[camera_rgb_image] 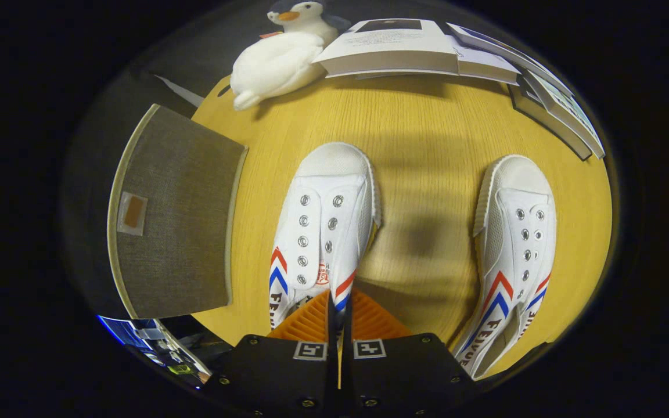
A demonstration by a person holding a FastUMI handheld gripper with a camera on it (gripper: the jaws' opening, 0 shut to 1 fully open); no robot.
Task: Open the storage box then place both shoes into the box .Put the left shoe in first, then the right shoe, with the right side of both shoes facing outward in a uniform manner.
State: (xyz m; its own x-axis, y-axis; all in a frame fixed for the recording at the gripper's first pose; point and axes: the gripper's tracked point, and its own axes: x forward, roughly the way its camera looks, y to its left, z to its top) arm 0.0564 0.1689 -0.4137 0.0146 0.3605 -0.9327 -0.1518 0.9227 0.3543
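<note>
Claw [339,316] seemingly pinches left shoe [320,232]; storage box [175,215] stays lidded.

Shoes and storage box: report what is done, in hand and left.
Done: nothing is boxed; the grey storage box beside the shoes has its lid on. In hand: the gripper is shut on the side wall of one white sneaker. Left: opening the box and boxing this shoe and the other sneaker.

Wooden table [427,122] carries shoes [323,226], storage box [177,215], penguin [279,61], probably books [404,49].
</note>
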